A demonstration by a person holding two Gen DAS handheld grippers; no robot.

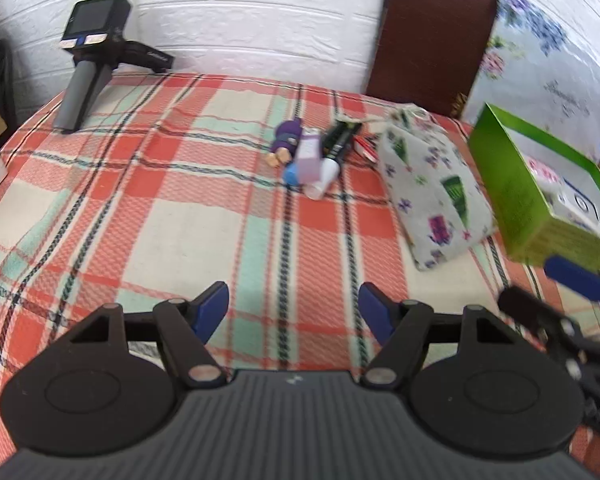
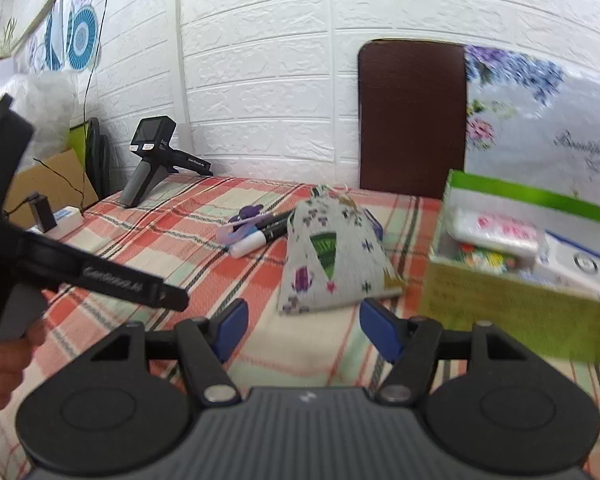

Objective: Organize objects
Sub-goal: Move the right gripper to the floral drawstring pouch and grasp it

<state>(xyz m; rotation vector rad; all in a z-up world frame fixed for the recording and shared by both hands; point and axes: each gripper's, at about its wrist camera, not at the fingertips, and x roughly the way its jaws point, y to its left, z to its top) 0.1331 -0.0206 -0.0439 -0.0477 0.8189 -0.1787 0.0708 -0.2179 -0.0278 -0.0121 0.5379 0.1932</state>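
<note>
A patterned cloth pouch (image 1: 428, 184) stands on the plaid tablecloth (image 1: 148, 208); it also shows in the right wrist view (image 2: 332, 260). Left of it lies a small pile: a purple toy figure (image 1: 286, 142), a pink tube (image 1: 310, 156) and a black marker with a white cap (image 1: 334, 150). An open green box (image 1: 540, 184) with packets inside sits at the right, also in the right wrist view (image 2: 528, 264). My left gripper (image 1: 294, 312) is open and empty above the cloth. My right gripper (image 2: 302, 332) is open and empty, close in front of the pouch.
A spare handheld gripper device (image 1: 88, 64) stands at the table's far left by the white brick wall. A brown chair back (image 1: 432, 28) rises behind the table. A cardboard box (image 2: 52, 184) and a white block (image 2: 66, 216) sit off the left edge.
</note>
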